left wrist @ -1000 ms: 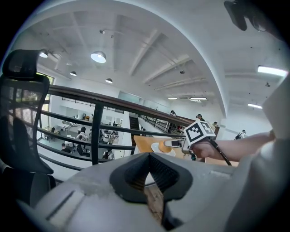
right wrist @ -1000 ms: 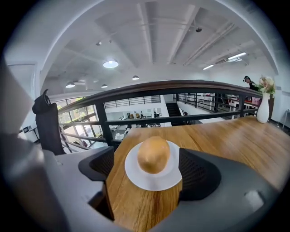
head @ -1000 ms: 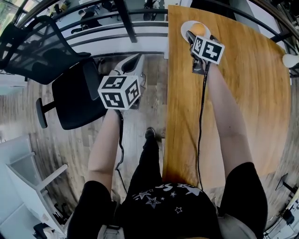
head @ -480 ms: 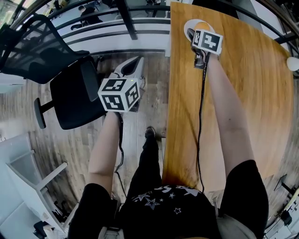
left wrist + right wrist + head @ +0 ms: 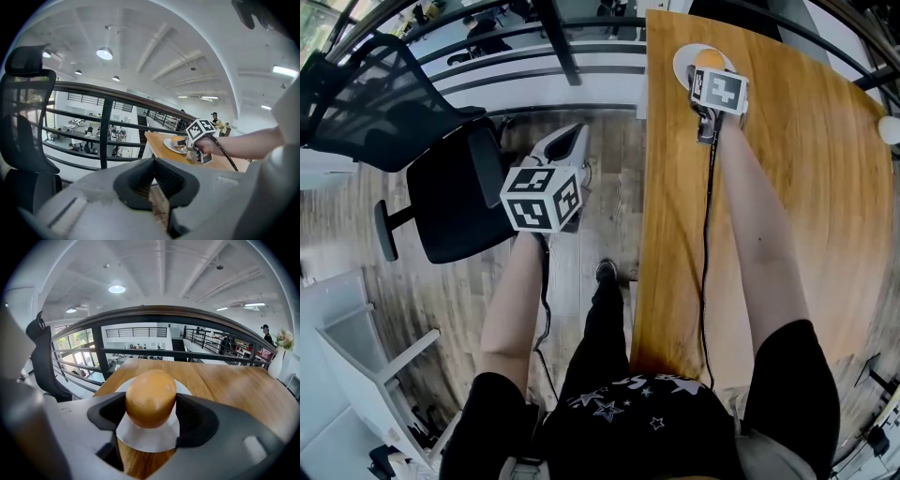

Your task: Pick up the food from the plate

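Observation:
A round golden-brown bun (image 5: 150, 397) sits on a white plate (image 5: 147, 437) at the far left corner of the wooden table (image 5: 806, 187). My right gripper (image 5: 151, 404) reaches over the plate, and its jaws have just been closing with the bun between them. Both dark pads (image 5: 112, 413) now touch the bun's sides. In the head view the bun (image 5: 710, 58) shows just beyond the right gripper's marker cube (image 5: 719, 91). My left gripper (image 5: 565, 141) hangs over the floor left of the table, with nothing held. Its pads (image 5: 136, 176) meet at the tips.
A black office chair (image 5: 441, 187) stands on the wood floor to the left of my left gripper. A black railing (image 5: 164, 352) runs behind the table's far edge. A white vase with flowers (image 5: 277, 359) stands at the table's right side.
The right gripper has pushed forward over the plate and its jaws have come in around the bun. The left gripper has sunk a little beside the chair.

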`<state>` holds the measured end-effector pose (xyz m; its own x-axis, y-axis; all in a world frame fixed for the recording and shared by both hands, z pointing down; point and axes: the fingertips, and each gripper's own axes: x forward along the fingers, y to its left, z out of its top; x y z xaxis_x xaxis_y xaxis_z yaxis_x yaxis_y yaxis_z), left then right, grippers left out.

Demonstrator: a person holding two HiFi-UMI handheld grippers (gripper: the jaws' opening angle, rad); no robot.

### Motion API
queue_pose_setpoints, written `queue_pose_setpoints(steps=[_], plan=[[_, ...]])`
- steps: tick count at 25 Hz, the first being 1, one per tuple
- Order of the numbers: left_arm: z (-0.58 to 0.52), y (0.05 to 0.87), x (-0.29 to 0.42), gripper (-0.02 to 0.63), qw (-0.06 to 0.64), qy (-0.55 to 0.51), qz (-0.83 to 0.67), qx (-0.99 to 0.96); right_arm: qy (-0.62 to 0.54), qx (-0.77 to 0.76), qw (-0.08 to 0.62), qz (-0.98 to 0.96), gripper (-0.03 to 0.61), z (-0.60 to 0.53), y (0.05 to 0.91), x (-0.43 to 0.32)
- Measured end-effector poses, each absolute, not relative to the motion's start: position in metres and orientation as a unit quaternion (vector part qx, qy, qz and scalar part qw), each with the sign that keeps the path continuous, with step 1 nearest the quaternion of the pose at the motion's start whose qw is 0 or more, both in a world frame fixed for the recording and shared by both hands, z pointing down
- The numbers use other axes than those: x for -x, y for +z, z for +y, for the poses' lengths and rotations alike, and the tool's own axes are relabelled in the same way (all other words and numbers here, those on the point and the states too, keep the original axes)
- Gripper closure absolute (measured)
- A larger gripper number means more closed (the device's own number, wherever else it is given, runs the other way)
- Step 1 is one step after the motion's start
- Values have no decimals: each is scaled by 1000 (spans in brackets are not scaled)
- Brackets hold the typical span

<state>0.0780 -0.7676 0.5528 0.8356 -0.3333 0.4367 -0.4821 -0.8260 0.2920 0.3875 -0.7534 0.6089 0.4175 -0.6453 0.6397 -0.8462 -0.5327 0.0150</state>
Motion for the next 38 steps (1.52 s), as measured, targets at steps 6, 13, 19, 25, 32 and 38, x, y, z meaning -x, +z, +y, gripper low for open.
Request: queue_pose_setpoints(steps=[6,13,19,25,32,38], plan=[[-764,553,-71,612,200,188,-220,-936,296,-823,152,-459,247,-743,600,-379],[-745,534,-65,612,191,188,-216,-939,285,-818,146,-477,247,-725,568,-365],[-717,511,-60,612,185,179,-213,-943,278,-807,144,-501,247,-698,539,-350],[-679,494,-50,612,181,174,-215,-944,282,-778,129,-546,247,-675,514,-322],[-635,468,-29,612,173,169,-229,-943,284,-755,115,-579,247,-637,493,-288],[-598,464,1,612,178,167,-242,-939,291,-737,111,-600,247,-600,486,-256]])
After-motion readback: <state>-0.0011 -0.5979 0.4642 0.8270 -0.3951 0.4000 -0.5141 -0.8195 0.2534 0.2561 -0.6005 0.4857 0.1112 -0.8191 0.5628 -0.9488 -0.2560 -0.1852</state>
